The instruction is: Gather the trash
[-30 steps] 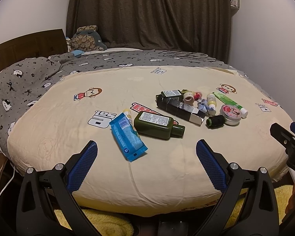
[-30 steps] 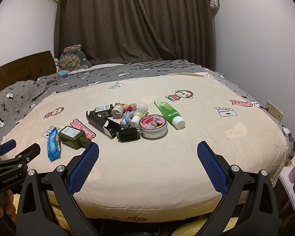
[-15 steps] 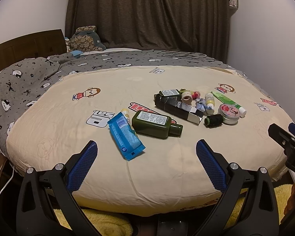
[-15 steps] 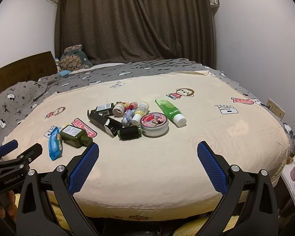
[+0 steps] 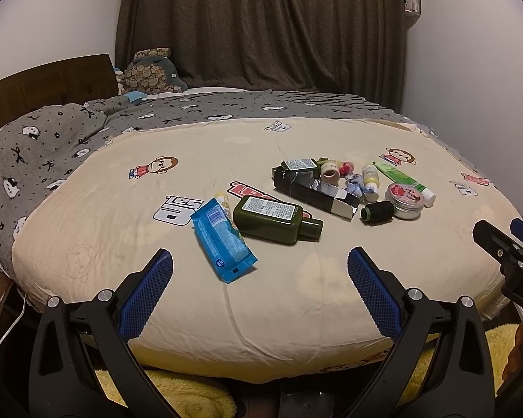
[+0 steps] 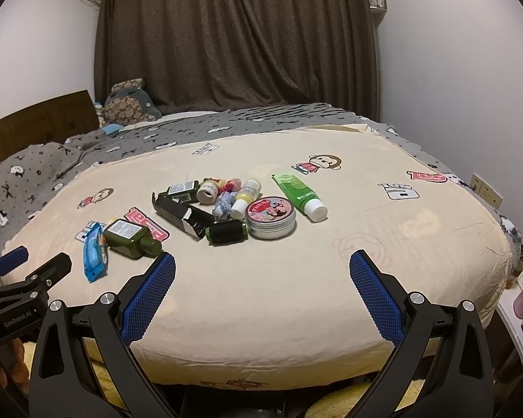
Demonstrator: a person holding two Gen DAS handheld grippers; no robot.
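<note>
The left gripper (image 5: 259,271) hung over the near edge of the bed (image 5: 296,296), and its jaws were spread wide with nothing in them. The right gripper (image 6: 261,275) hung the same way, jaws wide apart and holding nothing.

The trash lay in a bunch on the cream blanket (image 6: 261,278), a little way past the grippers. On the far left was a blue packet (image 5: 222,240), lying flat. A small yellow tube (image 5: 220,199) peeked out from behind it. Just beside the packet was a big dark green bottle (image 5: 273,219) on its side, with its cap pointing right. Next came a long black box (image 5: 313,193) with one end open. Behind it lay a smaller green bottle (image 5: 301,165) and a little pink cup (image 5: 330,173) tipped on its side. Some small red and yellow bits sat near the cup, too small to tell what they were.

Then there was a crumpled blue and white wrapper (image 6: 224,203) and a small yellow bottle (image 6: 245,193) with a white cap. In front of them a short black jar (image 6: 226,231) lay on its side, touching a round tin (image 6: 270,216) with a pink lid. On the far right was a green tube (image 6: 300,193) with a white cap.

A grey blanket (image 5: 52,139) covered the left side and back of the bed. A stuffed toy (image 5: 151,75) sat by the brown curtain (image 5: 261,24).
</note>
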